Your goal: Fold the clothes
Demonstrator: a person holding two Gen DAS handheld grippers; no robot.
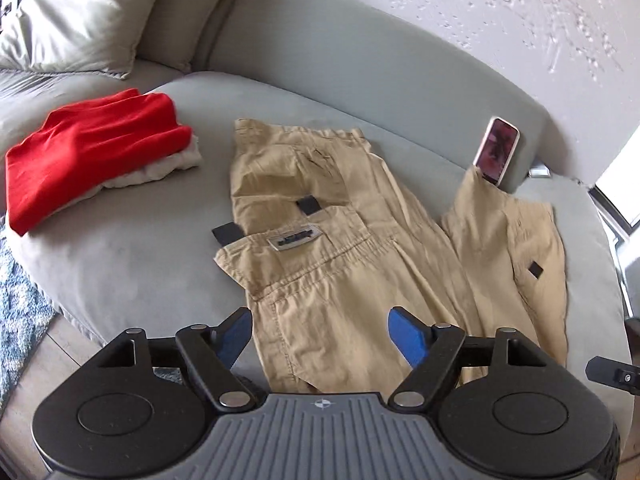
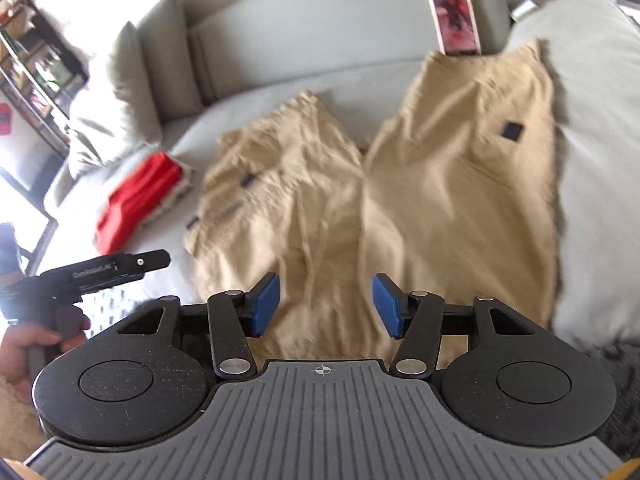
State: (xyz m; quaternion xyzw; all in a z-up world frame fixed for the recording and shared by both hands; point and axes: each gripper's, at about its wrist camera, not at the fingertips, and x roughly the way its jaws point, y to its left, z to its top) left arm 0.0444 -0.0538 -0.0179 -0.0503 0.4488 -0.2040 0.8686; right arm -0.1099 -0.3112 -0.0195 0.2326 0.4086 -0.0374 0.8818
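Setting: home living room. Evidence: grey upholstered sofa (image 1: pixel 320 92) with loose back cushions and a pale throw pillow (image 1: pixel 76 12); smartphone (image 1: pixel 496 150) propped against the backrest; patterned blue rug (image 1: pixel 20 300) on wood-look floor; cluttered open shelving (image 2: pixel 28 52) at far left, blurred; textured white wall (image 1: pixel 520 8).

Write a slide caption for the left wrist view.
Open left gripper above tan cargo pants spread on a grey sofa, folded red garment alongside.
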